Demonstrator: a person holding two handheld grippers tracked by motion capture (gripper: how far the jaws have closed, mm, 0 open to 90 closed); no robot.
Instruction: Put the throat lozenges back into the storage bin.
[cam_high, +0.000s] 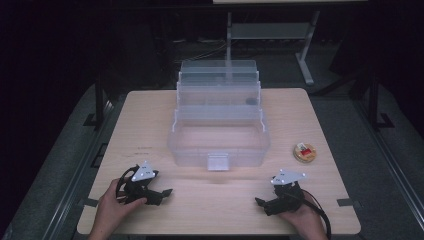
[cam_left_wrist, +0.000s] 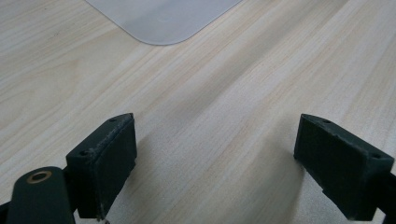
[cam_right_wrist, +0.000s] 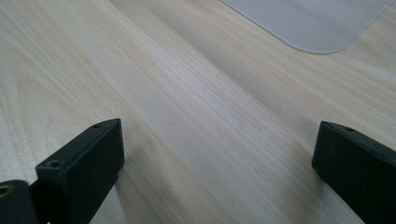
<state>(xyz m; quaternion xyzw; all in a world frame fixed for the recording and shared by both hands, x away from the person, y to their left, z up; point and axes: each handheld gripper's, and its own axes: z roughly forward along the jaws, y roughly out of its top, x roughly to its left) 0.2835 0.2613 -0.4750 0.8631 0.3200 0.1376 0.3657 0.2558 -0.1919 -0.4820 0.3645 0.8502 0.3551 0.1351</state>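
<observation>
Clear plastic organiser box (cam_high: 218, 137) stands open mid-bench, tiered trays stepped back toward the far side, latch tab (cam_high: 218, 162) on its near wall. Your left gripper (cam_high: 159, 194) and right gripper (cam_high: 264, 204) rest near, each with jaws spread, nothing between. Expect it light, stiff, thin-walled and slick; judge it brittle under pinch. Take the rim or latch tab, not the flat walls. Small round tin (cam_high: 304, 152) sits right, apart.

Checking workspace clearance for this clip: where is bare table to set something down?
Bare wood lies left of the clear tiered box, along the front edge between the left gripper and right gripper, both open, and behind the small round item. The middle is crowded.
</observation>
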